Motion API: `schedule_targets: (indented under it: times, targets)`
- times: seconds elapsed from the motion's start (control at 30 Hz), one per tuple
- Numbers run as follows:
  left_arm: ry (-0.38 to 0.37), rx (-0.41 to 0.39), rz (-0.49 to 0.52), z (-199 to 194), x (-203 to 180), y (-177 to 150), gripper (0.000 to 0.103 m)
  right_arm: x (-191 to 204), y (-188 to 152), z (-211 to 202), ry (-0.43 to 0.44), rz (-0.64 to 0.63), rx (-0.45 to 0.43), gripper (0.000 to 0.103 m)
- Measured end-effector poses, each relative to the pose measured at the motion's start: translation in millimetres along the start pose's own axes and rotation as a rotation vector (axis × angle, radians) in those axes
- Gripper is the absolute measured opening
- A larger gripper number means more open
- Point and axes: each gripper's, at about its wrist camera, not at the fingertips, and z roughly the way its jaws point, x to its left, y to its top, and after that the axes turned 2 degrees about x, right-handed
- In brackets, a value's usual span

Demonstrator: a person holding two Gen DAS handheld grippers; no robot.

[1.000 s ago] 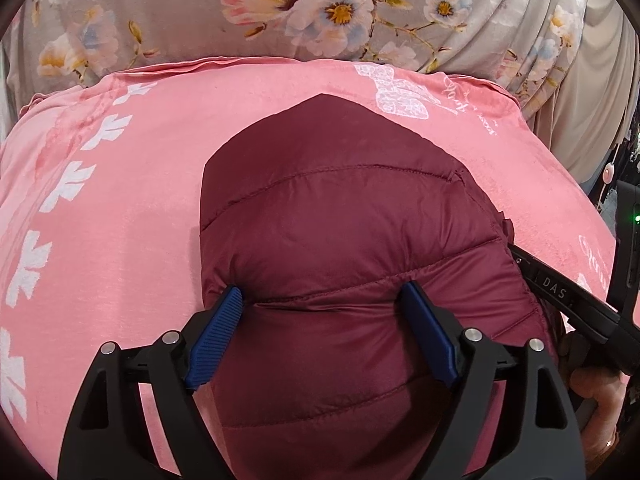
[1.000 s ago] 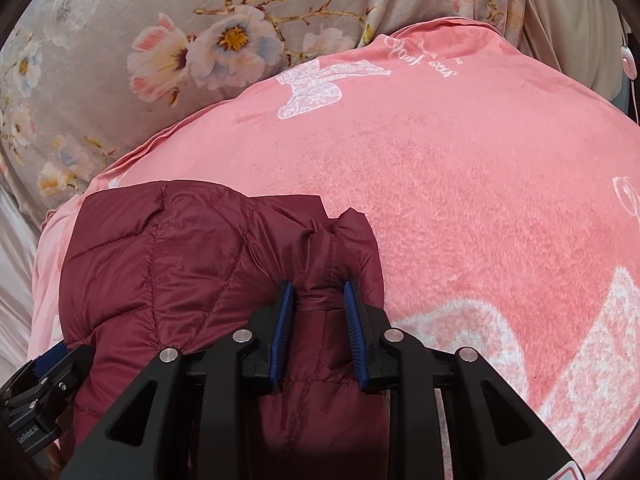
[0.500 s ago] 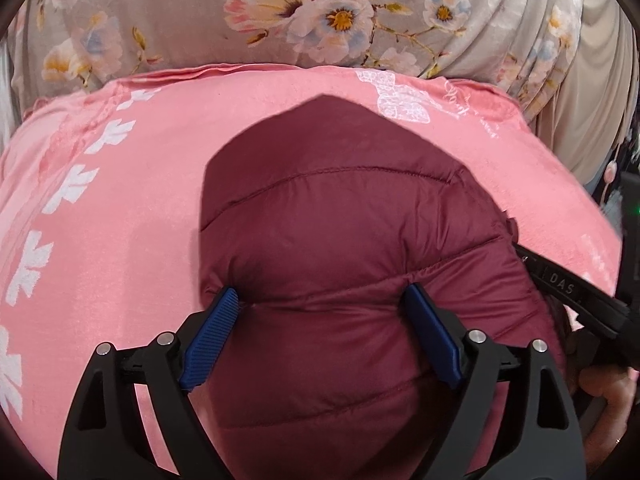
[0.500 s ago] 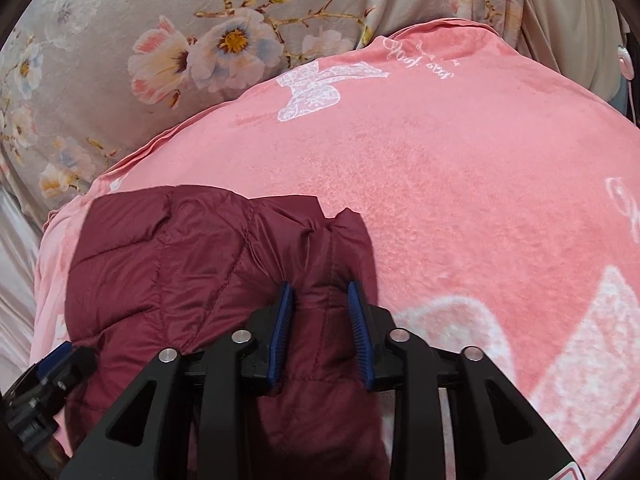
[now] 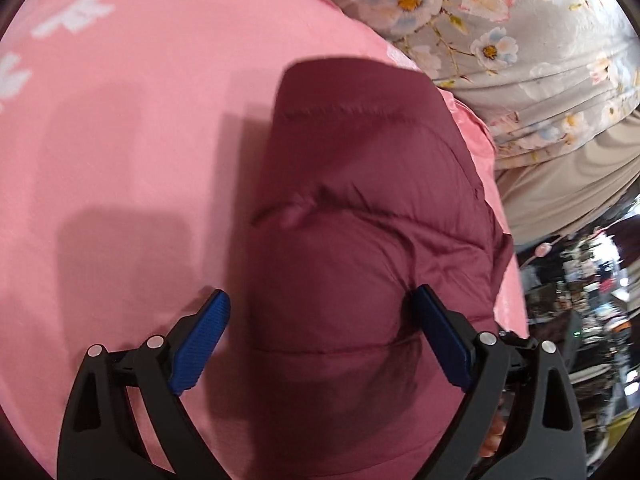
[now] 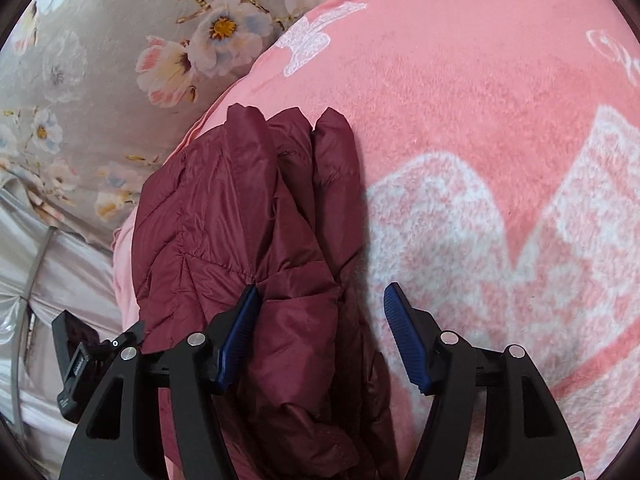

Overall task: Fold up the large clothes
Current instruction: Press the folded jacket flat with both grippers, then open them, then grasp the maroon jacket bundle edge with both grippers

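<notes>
A dark red puffer jacket point(image 5: 352, 220) lies folded into a thick bundle on a pink blanket point(image 5: 120, 140). My left gripper point(image 5: 320, 304) straddles the bundle's near end. Its jaws are opening: the right pad touches the fabric, the left pad point(image 5: 204, 336) stands just clear of it. In the right wrist view the jacket point(image 6: 240, 220) lies at the blanket's point(image 6: 480, 120) left edge. My right gripper point(image 6: 320, 292) is over the bundle's right side, its jaws opening. The left pad point(image 6: 240, 332) rests against the jacket and the right pad hangs free above the blanket.
A grey floral sheet point(image 5: 520, 40) point(image 6: 100, 60) lies beyond the blanket. A cluttered room point(image 5: 580, 300) shows past the blanket's right edge. Silvery fabric point(image 6: 60, 260) is at the left. Part of the other black gripper point(image 6: 80, 360) shows at lower left. Fingers of a hand point(image 5: 492, 440) are behind my left gripper.
The right jaws have let go of the pinched jacket fold and spread apart. The left jaws have widened slightly. Both grippers have rolled and shifted, and the jacket now rests on the blanket.
</notes>
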Motion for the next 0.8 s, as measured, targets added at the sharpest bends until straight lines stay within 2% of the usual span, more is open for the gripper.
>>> schedule_targets:
  times: [0.1,0.23,0.3,0.37,0.6,0.8]
  targets:
    - [-0.006,0.015,0.021,6.1,-9.7,-4.3,0.09,0.2,-0.1,0.9,0.017,-0.003,0.007,0.065]
    - [0.072,0.0,0.095,10.1,-31.6,-9.1,0.09,1.3,0.3,3.9,0.042,-0.009,0.023,0.065]
    - [0.103,-0.004,0.125,11.7,-40.0,-9.3,0.091,3.5,2.4,7.2,0.05,-0.011,0.028,0.059]
    - [0.129,-0.01,0.155,11.4,-46.0,-10.6,0.09,4.4,2.2,11.8,0.091,0.001,0.045,0.049]
    - [0.165,-0.029,0.221,1.1,-61.9,-11.1,0.07,9.3,-4.6,4.2,0.113,-0.009,0.017,0.022]
    - [0.192,-0.08,0.335,-19.8,-90.7,-19.5,0.049,34.2,-13.2,-18.8,0.056,-0.089,-0.062,0.016]
